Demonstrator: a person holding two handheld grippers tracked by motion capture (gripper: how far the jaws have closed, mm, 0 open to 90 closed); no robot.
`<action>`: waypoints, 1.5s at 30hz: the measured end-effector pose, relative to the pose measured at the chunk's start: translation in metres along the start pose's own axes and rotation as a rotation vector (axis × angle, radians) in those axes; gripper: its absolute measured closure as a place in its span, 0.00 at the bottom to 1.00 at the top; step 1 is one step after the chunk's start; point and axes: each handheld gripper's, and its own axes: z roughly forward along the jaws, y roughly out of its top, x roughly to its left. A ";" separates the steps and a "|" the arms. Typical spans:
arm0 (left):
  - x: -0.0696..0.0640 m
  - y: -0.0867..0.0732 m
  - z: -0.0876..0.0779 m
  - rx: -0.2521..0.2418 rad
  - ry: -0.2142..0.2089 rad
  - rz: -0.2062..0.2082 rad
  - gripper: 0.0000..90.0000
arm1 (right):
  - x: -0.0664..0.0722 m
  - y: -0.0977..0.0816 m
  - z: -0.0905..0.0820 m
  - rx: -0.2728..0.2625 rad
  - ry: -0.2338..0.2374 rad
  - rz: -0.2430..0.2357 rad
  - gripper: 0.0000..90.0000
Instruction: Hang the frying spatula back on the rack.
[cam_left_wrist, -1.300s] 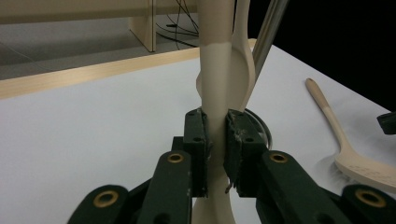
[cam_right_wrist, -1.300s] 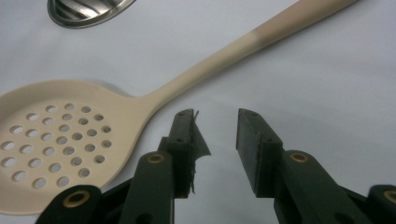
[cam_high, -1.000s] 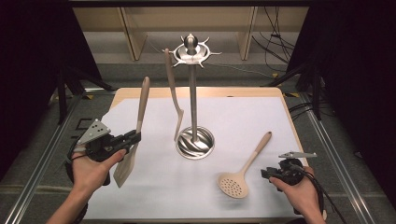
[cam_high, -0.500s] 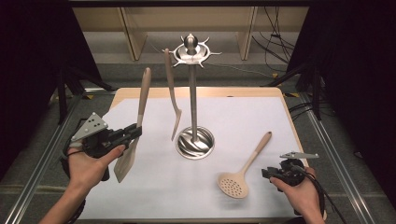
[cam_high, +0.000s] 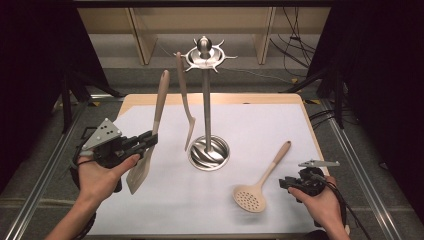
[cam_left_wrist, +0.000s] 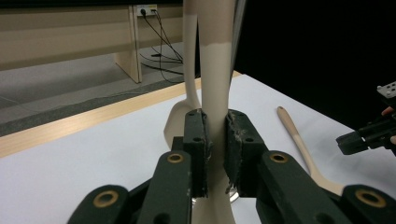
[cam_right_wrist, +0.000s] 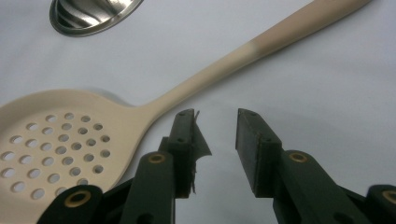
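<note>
Right hand-held gripper (cam_high: 289, 183), nearest, low over the white-covered table (cam_high: 300, 130); jaws parted and empty. Just ahead of it to its left: cream perforated skimmer spoon with a long pale wooden handle (cam_high: 260, 180), flat on the table, handle running away past the jaws. Left hand-held gripper (cam_high: 147, 140), raised above the table; jaws closed on the neck of a cream flat turner spatula with a wooden handle (cam_high: 150, 135), held near upright, blade down. Judged light, stiff, smooth and liable to swivel in the pads; best held at the neck above the blade, as here. Beyond this gripper to its right: steel utensil stand, round ribbed base, slim post, hooked crown (cam_high: 206, 100); a second cream narrow spatula (cam_high: 184, 97) hangs from one hook, close beside the held handle, likely obstruction to any hanging.
</note>
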 end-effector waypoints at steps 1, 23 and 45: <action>-0.001 0.000 0.001 -0.008 -0.001 -0.003 0.87 | -0.001 0.000 0.000 0.000 0.021 0.001 0.76; -0.014 0.012 0.007 -0.047 -0.048 0.030 0.87 | 0.000 0.000 0.001 0.007 0.013 -0.004 0.76; -0.024 0.015 0.010 -0.056 -0.019 0.119 0.87 | 0.002 0.000 0.000 0.007 0.005 0.016 0.76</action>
